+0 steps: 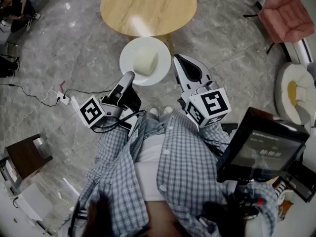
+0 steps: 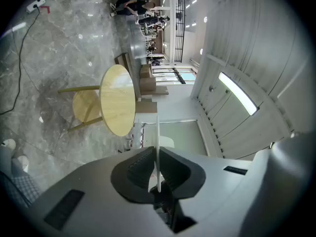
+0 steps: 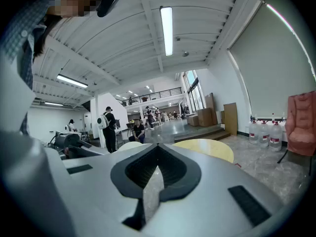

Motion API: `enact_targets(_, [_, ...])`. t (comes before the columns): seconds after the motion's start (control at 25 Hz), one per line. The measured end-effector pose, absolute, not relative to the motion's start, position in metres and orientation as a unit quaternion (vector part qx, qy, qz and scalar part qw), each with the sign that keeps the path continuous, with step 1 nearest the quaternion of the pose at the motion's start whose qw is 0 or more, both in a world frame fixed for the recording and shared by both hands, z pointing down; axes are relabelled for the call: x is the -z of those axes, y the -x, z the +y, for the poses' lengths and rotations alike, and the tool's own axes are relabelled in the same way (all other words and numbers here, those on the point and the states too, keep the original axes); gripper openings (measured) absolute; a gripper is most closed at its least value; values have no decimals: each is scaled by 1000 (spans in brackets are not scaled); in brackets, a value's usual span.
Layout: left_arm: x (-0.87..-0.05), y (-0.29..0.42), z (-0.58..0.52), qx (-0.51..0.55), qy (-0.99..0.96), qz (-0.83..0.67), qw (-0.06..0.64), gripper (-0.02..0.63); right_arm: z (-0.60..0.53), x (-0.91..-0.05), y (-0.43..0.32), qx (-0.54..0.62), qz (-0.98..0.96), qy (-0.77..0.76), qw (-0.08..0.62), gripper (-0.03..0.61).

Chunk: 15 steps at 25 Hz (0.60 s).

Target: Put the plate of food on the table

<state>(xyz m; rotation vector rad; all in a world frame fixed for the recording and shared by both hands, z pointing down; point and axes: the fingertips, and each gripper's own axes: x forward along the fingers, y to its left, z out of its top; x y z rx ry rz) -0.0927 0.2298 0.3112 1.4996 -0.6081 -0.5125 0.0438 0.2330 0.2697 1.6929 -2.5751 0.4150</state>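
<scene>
A white plate (image 1: 129, 58) carrying a pale block of food (image 1: 146, 61) hangs above the grey floor, just short of the round wooden table (image 1: 148, 6). My left gripper (image 1: 129, 76) is shut on the plate's near rim. In the left gripper view the plate (image 2: 157, 132) is a thin white edge pinched between the dark pads, with the table (image 2: 118, 105) beyond. My right gripper (image 1: 178, 58) hovers beside the plate's right rim, apart from it. Its jaws are shut with nothing between them, as the right gripper view shows (image 3: 158, 149), with the table (image 3: 207, 149) ahead.
A pink armchair (image 1: 286, 16) and a white seat with a yellow cushion (image 1: 296, 95) stand at the right. A power strip with cables (image 1: 61, 98) lies on the floor at left, near a dark wooden stool (image 1: 24, 157). A dark screen (image 1: 261, 147) sits at my lower right.
</scene>
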Motion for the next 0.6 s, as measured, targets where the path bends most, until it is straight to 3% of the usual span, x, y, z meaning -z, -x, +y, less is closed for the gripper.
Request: enact_targets(0.6, [-318,76,253,227,-668,-276,652,21,258,-277,-71,-128,-822,-554,4,6])
